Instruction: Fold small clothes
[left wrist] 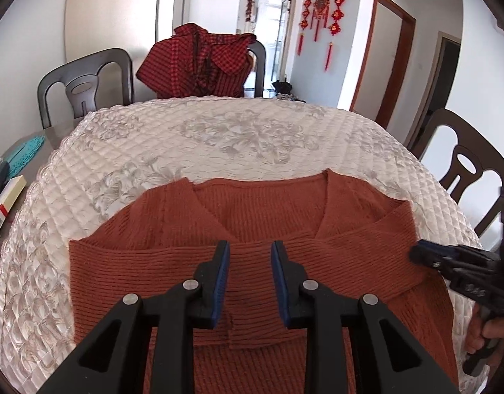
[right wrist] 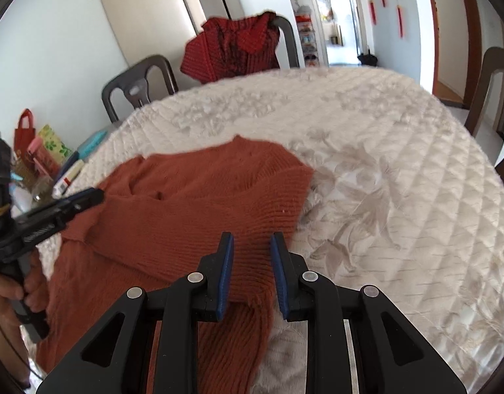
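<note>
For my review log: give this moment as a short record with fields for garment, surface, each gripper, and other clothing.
garment: rust knit sweater, sleeves folded across its front
surface: quilted cream table cover
left gripper: open, above the sweater
right gripper: open, over the sweater's edge
other clothing: red checked garment draped on a chair

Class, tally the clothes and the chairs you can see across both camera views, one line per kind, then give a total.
Rust-orange knit sweater on the quilted table cover: 1
Red checked garment over a chair back: 1
Dark chairs: 3 (one bare, one under the checked garment, one at the right)
Total: 5
</note>
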`<action>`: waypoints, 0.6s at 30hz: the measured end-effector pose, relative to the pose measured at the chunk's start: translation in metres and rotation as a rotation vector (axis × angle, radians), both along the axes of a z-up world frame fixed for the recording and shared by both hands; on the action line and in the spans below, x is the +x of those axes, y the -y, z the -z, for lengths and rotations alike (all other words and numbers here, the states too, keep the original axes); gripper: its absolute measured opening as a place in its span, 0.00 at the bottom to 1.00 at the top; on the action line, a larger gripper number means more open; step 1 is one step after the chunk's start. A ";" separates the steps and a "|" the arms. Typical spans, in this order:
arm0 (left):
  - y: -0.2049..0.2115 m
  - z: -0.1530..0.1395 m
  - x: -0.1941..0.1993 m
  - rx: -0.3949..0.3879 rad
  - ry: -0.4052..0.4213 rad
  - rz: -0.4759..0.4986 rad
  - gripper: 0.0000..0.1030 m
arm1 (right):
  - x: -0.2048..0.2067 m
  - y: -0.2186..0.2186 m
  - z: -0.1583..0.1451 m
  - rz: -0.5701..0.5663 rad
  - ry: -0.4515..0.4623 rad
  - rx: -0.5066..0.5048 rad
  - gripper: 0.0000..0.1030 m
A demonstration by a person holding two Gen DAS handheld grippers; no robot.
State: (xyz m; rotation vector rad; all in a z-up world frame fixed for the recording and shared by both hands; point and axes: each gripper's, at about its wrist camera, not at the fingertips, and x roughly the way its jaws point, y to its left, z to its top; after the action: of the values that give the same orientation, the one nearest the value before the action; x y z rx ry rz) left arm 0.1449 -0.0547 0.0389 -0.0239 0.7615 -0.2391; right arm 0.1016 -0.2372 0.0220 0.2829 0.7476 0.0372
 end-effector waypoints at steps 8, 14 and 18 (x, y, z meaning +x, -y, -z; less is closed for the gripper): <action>0.005 0.024 0.009 0.016 -0.067 0.023 0.28 | 0.002 0.014 0.005 0.025 -0.016 0.019 0.23; 0.007 0.026 0.008 0.012 -0.070 0.024 0.28 | 0.023 0.013 -0.003 0.018 0.003 -0.005 0.23; 0.002 0.027 0.009 -0.032 -0.080 0.027 0.28 | 0.039 0.022 0.008 0.034 -0.034 0.016 0.23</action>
State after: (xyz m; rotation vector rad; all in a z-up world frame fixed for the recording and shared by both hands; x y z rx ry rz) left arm 0.1536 -0.0571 0.0121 -0.0543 0.8381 -0.2771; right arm 0.1404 -0.2590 0.0140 0.3118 0.7765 0.0061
